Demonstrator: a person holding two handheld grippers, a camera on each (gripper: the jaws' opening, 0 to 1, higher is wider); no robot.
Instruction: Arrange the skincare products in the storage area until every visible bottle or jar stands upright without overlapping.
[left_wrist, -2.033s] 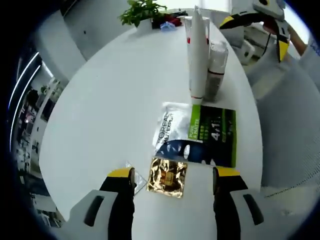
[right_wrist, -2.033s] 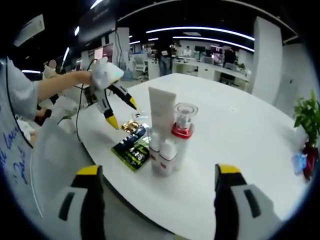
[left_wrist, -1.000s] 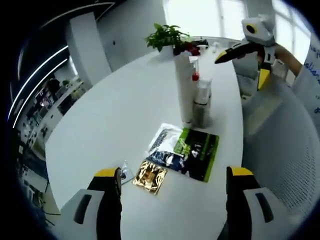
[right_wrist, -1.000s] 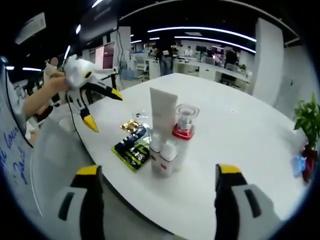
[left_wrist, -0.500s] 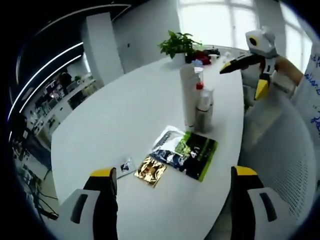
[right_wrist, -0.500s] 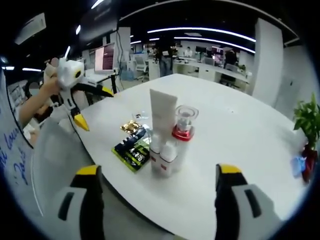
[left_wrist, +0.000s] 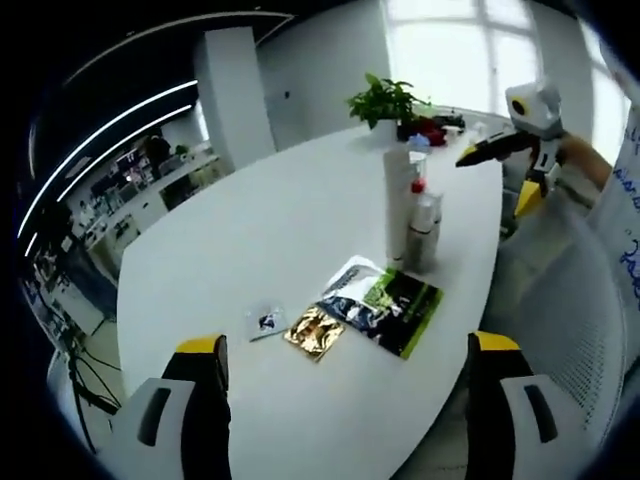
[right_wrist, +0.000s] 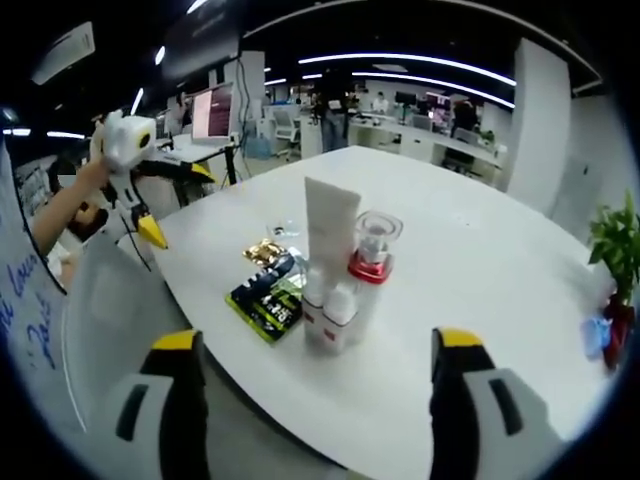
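In the left gripper view the left claw (left_wrist: 345, 375) hangs wide open and empty over the near edge of the white desk (left_wrist: 230, 250), with a small sachet (left_wrist: 266, 322), a gold sachet (left_wrist: 314, 331) and a green packet (left_wrist: 400, 310) lying flat just past it. Beyond them a white tube (left_wrist: 398, 205) and a red-collared pump bottle (left_wrist: 422, 228) stand upright, touching, with a plant (left_wrist: 385, 100) at the far edge. The right claw (right_wrist: 318, 375) is also wide open, holding nothing, short of the tube and bottle, while farther left a hand (right_wrist: 85, 180) holds the left claw clear of the desk.
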